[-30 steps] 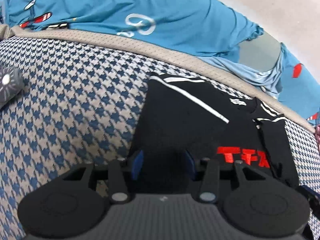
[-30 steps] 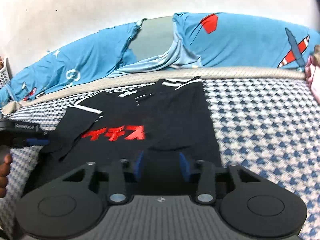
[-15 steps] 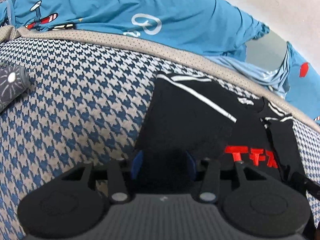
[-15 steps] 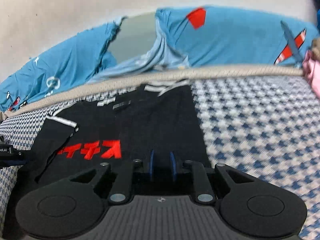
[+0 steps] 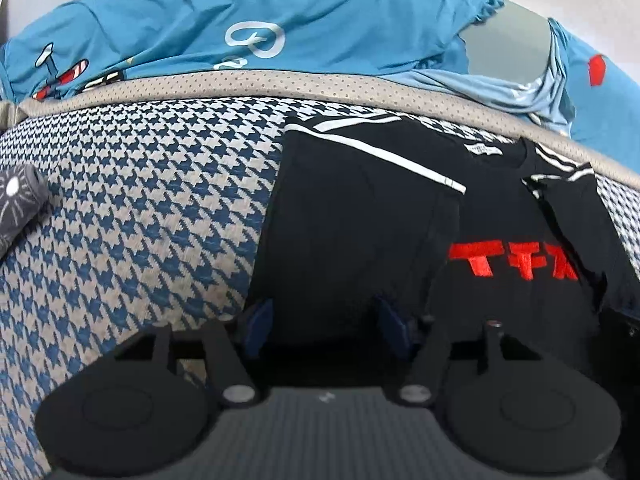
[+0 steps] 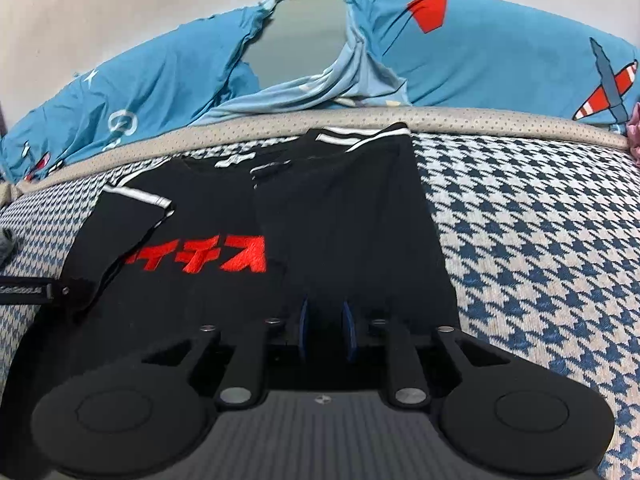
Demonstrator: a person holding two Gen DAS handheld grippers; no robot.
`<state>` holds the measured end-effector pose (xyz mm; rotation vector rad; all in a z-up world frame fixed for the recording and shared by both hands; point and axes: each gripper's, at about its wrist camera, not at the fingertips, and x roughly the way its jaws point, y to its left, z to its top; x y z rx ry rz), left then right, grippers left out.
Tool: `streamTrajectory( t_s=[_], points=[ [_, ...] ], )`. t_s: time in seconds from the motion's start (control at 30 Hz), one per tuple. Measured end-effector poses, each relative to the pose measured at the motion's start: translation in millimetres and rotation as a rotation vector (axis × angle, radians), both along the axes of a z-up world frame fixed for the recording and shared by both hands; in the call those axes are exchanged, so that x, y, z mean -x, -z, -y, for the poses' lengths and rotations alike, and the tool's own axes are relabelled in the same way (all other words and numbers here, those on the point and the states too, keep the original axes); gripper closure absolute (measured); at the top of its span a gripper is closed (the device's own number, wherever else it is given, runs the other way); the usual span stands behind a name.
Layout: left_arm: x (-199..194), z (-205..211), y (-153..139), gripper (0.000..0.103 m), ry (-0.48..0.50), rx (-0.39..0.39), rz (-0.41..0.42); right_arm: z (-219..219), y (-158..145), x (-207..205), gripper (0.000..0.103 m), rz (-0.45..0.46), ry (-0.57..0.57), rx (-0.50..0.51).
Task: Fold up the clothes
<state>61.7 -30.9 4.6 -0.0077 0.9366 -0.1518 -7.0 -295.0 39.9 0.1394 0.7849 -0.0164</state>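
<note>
A black T-shirt (image 5: 360,216) with red lettering and white sleeve stripes lies on the houndstooth bed; both side parts are folded inward over the chest. It also shows in the right wrist view (image 6: 344,216). My left gripper (image 5: 326,320) is open, its blue pads straddling the shirt's near hem at its left side. My right gripper (image 6: 327,326) has its pads close together, pinching the black fabric of the near hem at the shirt's right side. The left gripper's tip shows at the left edge of the right wrist view (image 6: 28,290).
The blue-and-beige houndstooth bed cover (image 5: 140,216) stretches left of the shirt and right of it (image 6: 540,240). Blue pillows with airplane prints (image 5: 240,28) (image 6: 500,48) lie along the far edge by the wall. A grey patterned item (image 5: 16,200) lies at far left.
My right gripper has closed from open onto the shirt's near hem. My left gripper stayed open and shifted slightly closer along the hem.
</note>
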Motion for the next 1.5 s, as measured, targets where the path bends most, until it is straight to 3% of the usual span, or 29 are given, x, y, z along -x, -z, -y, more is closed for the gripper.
streamTrajectory(
  t_s=[0.17, 0.33, 0.53, 0.73, 0.87, 1.2, 1.27, 1.33, 1.4, 1.5],
  points=[
    [3, -3, -4, 0.034, -0.013, 0.041, -0.016, 14, -8, 10, 0.081, -0.007, -0.026, -0.08],
    [6, -3, -7, 0.034, -0.028, 0.045, -0.008, 49, -23, 21, 0.081, 0.047, 0.057, -0.174],
    [6, -4, -8, 0.033, -0.044, 0.053, -0.006, 79, -15, 19, 0.076, 0.045, 0.149, -0.229],
    [6, -4, -8, 0.033, -0.045, 0.059, -0.014, 96, -5, 15, 0.059, 0.058, 0.189, -0.345],
    [6, -5, -7, 0.033, -0.046, 0.065, -0.017, 96, -2, 11, 0.052, 0.063, 0.188, -0.347],
    [6, -7, -8, 0.033, -0.049, 0.074, -0.021, 80, 2, -1, 0.049, 0.09, 0.119, -0.234],
    [6, -8, -8, 0.033, -0.049, 0.076, -0.023, 78, 4, -2, 0.053, 0.098, 0.109, -0.218],
    [6, -8, -9, 0.033, -0.05, 0.078, -0.023, 77, 5, -3, 0.063, 0.099, 0.102, -0.209],
    [6, -9, -9, 0.033, -0.052, 0.079, -0.023, 78, 5, -4, 0.083, 0.094, 0.104, -0.218],
    [6, -10, -10, 0.033, -0.054, 0.081, -0.022, 79, 4, -4, 0.091, 0.091, 0.112, -0.236]
  ],
)
